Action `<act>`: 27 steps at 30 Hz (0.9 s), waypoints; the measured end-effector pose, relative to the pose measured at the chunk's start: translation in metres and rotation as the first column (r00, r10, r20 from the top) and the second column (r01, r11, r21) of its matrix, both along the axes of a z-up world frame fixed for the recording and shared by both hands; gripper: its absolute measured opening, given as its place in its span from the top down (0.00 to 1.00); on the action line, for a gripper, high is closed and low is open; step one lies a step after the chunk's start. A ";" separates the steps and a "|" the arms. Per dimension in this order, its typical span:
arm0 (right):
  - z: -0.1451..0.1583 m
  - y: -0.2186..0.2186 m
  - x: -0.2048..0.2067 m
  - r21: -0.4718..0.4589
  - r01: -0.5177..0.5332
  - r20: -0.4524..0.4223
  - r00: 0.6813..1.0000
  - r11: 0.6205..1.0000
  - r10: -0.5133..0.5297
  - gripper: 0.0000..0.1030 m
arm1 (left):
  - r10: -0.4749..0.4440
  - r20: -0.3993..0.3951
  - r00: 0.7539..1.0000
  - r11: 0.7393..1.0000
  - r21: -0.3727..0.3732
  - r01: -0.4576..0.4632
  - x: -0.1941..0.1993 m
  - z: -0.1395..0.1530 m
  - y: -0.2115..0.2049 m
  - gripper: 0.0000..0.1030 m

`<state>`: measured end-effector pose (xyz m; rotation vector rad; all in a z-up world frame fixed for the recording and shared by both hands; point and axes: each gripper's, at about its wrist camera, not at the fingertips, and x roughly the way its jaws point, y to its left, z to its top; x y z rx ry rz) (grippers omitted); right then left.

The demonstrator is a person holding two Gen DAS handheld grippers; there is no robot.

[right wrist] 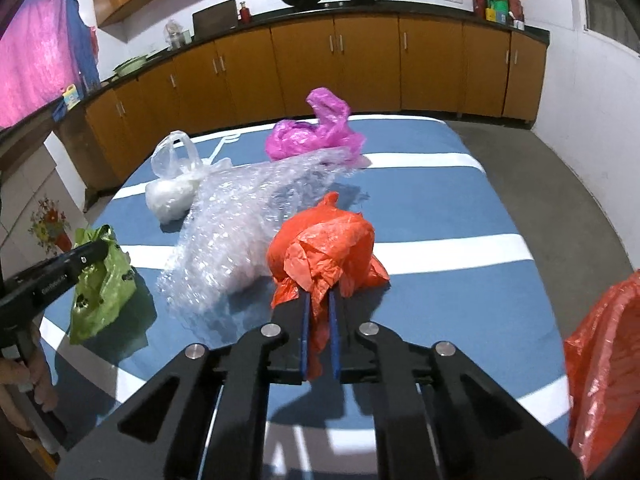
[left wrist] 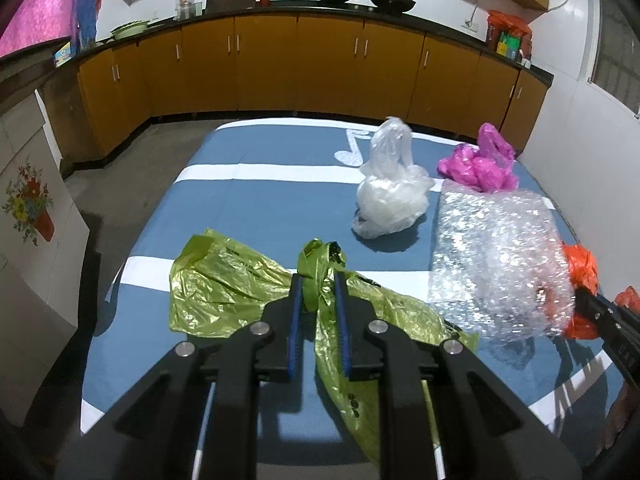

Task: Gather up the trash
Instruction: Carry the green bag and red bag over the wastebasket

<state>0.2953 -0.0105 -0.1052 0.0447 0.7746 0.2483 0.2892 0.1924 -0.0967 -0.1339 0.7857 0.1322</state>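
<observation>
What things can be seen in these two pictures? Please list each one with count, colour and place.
green bag: 1, green, near left of bed, in left tongs
orange bag: 1, orange, in right tongs
bubble wrap: 1, clear, mid bed
white bag: 1, whitish, farther back
pink bag: 1, pink, far end
bed cover: 1, blue, white stripes
cabinets: row, brown, rear wall
left tongs: 1, black, shut
right tongs: 1, black, shut

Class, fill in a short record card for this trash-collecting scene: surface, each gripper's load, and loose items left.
surface: blue bedsheet with white stripes
left gripper: shut on crumpled green plastic bag
right gripper: shut on crumpled orange plastic bag
loose items: clear bubble wrap sheet, white translucent plastic bag, pink plastic bag
</observation>
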 end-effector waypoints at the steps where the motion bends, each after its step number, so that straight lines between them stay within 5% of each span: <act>1: 0.001 -0.003 -0.002 0.001 0.007 0.003 1.000 1.000 -0.007 0.93 | -0.005 0.005 1.000 1.000 -0.003 0.005 -0.002 0.002 -0.002 0.84; 27: 0.059 -0.097 -0.074 0.085 0.196 0.122 0.971 0.977 -0.206 0.93 | -0.220 0.144 0.965 0.975 -0.010 0.223 -0.045 0.068 -0.094 0.84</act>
